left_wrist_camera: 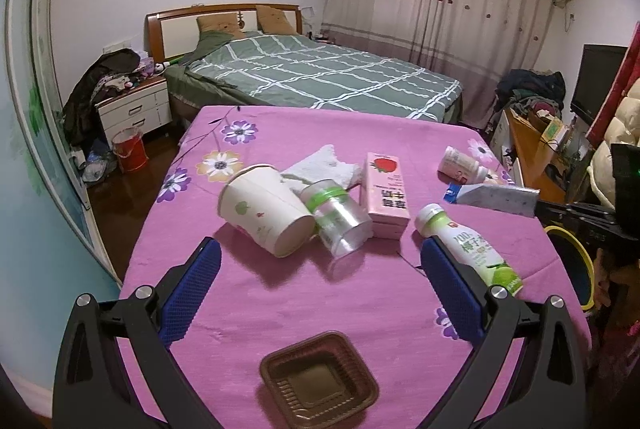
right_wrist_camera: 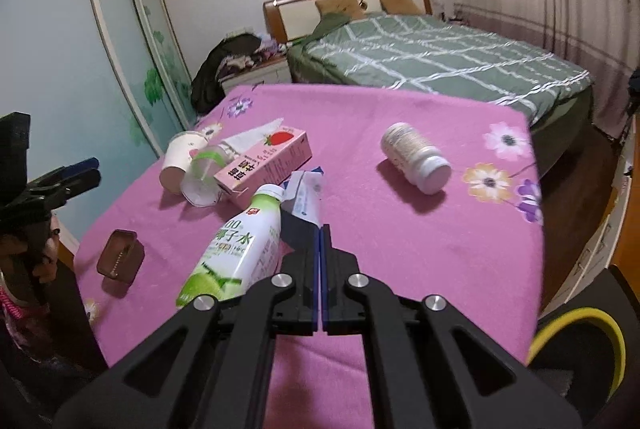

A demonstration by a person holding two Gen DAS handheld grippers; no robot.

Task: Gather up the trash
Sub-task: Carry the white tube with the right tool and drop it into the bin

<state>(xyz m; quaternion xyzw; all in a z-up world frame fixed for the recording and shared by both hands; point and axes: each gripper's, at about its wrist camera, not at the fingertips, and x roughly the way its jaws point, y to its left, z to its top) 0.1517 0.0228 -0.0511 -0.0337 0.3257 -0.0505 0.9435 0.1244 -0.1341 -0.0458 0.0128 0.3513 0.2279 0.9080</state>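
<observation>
My right gripper (right_wrist_camera: 321, 229) is clamped tight on the flattened end of a crinkled foil wrapper (right_wrist_camera: 306, 195), which sticks out ahead of the fingertips, its long axis in line with the jaws. My left gripper (left_wrist_camera: 320, 261) stands wide open and empty, pointing at a tipped paper cup (left_wrist_camera: 264, 209) and a clear plastic cup (left_wrist_camera: 340, 219) lying just ahead on the pink tablecloth (left_wrist_camera: 400, 309). The glossy coconut-water bottle (left_wrist_camera: 468, 249) lies beside its right finger. A ribbed brown tray (left_wrist_camera: 319, 379) sits nearest, under the left jaws.
</observation>
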